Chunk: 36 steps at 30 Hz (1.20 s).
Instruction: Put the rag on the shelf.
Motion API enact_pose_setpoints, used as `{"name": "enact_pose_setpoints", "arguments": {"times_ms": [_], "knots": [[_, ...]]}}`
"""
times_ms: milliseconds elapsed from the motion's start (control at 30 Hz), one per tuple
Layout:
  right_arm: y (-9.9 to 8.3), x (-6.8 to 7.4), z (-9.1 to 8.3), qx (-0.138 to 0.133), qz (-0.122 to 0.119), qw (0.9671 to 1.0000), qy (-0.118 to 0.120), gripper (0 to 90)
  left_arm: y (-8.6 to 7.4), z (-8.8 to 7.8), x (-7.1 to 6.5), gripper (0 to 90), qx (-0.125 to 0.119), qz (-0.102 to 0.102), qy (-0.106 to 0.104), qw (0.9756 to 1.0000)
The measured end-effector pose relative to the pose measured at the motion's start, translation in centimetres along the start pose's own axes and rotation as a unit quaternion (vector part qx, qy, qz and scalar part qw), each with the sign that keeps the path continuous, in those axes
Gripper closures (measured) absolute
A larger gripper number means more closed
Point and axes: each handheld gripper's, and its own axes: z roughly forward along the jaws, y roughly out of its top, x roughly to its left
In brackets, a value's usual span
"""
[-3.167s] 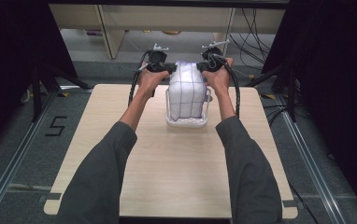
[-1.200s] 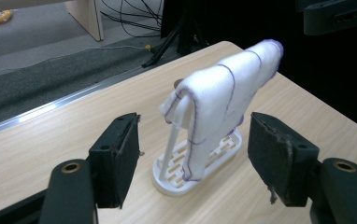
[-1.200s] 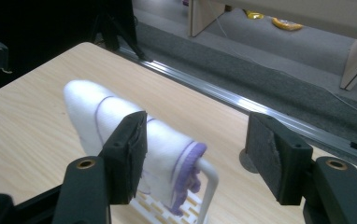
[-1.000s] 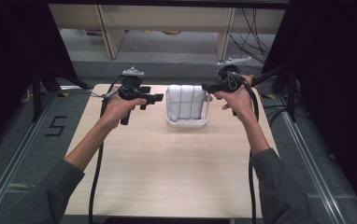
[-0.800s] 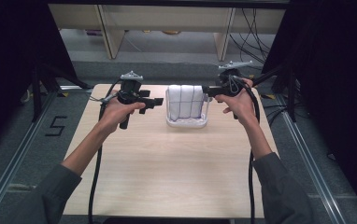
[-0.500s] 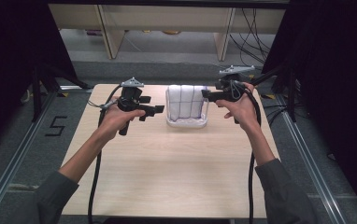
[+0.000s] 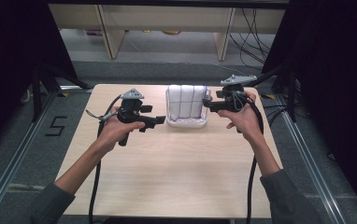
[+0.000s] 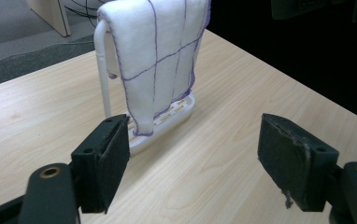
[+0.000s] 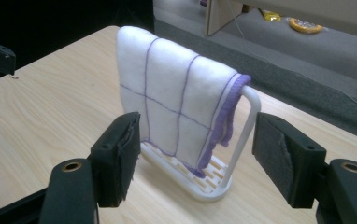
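Observation:
A white cloth (image 7: pixel 186 101) with purple grid lines hangs folded over a small white rack (image 7: pixel 186 123) at the back middle of the wooden table (image 7: pixel 176 172). My left gripper (image 7: pixel 161 120) hovers just left of the rack and points at it. Its jaws have just been opening and nothing is between them. In the left gripper view the open left gripper (image 8: pixel 193 161) faces the cloth (image 8: pixel 158 51) and the rack's post (image 8: pixel 103 70). My right gripper (image 7: pixel 206 102) is close to the rack's right side. It stands open (image 9: pixel 197 156) and apart from the cloth (image 9: pixel 167 102) and the rack's frame (image 9: pixel 244 126).
Behind the table are wooden shelf legs (image 7: pixel 111 32) and loose cables (image 7: pixel 251 28) on the grey floor. Metal rails (image 7: pixel 17 154) run along both sides. A "5" (image 7: pixel 55 126) is marked on the floor at the left. Black cables trail from both grippers over the table.
Earlier both grippers were up at the cloth on the rack. They have since drawn apart to either side, and over the last second both hands have sunk and come slightly nearer.

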Motion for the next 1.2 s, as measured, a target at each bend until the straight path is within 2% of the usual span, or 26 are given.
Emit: {"name": "enact_pose_setpoints", "arguments": {"times_ms": [33,67,100,167,267,433,533,567,733,833,867,900,1000,1067,1100,1200], "knots": [[-0.1,0.1,0.0,-0.005,0.001,1.0,0.004,33.2,-0.2,-0.1,-0.2,25.0,-0.001,0.001,0.005,1.0],[-0.3,0.1,-0.1,-0.008,-0.008,0.9999,-0.001,33.2,-0.4,-0.2,-0.2,25.1,-0.003,-0.001,-0.002,1.0],[-0.5,0.4,-0.2,-0.004,0.0,1.0,0.004,33.2,-0.6,-0.3,-0.4,25.2,-0.006,-0.003,0.001,1.0],[-0.8,0.5,-0.4,-0.002,-0.01,0.9999,0.004,33.1,-1.1,-0.5,-0.6,25.5,-0.011,0.004,-0.003,0.9999],[-1.5,0.9,-0.6,0.004,-0.011,0.9999,0.001,33.0,-1.8,-0.8,-0.9,25.5,-0.007,0.008,-0.002,0.9999],[-2.6,1.1,-0.7,0.002,-0.012,0.9999,0.009,32.9,-3.0,-1.1,-1.3,25.4,-0.009,0.007,-0.011,0.9999],[-3.0,1.2,-0.8,0.0,-0.013,0.9998,0.013,32.7,-3.7,-1.0,-1.3,23.4,-0.01,0.002,-0.024,0.9997],[-3.4,1.4,-0.9,-0.002,-0.003,0.9999,0.014,32.4,-4.0,-0.9,-1.3,23.4,-0.008,0.003,-0.024,0.9997],[-4.6,1.8,-1.2,-0.009,-0.005,0.9996,0.028,32.1,-5.3,-0.7,-1.5,22.4,-0.002,0.003,-0.027,0.9996],[-5.6,2.3,-1.1,-0.011,0.008,0.9992,0.038,31.9,-5.9,-0.7,-1.6,22.0,0.003,0.004,-0.024,0.9997],[-5.8,2.3,-1.0,-0.015,0.002,0.9992,0.038,31.8,-6.1,-0.7,-1.6,22.0,0.0,0.003,-0.028,0.9996],[-6.2,2.5,-0.9,-0.013,0.01,0.999,0.042,31.7,-6.4,-0.7,-1.7,21.9,-0.001,0.001,-0.026,0.9996],[-7.1,2.8,-0.6,-0.013,0.004,0.9989,0.044,31.7,-7.2,-0.9,-1.9,22.0,-0.005,-0.003,-0.019,0.9998],[-7.8,3.2,-0.4,0.003,0.005,0.9985,0.054,31.7,-7.7,-0.9,-2.0,21.9,-0.006,-0.004,-0.018,0.9998],[-8.0,3.3,-0.4,0.002,0.009,0.9986,0.053,31.7,-8.0,-0.9,-2.0,21.9,-0.011,-0.006,-0.023,0.9997],[-8.6,3.6,-0.2,0.002,0.007,0.9983,0.057,31.7,-8.6,-0.8,-2.3,21.8,-0.005,-0.002,-0.024,0.9997]]}}
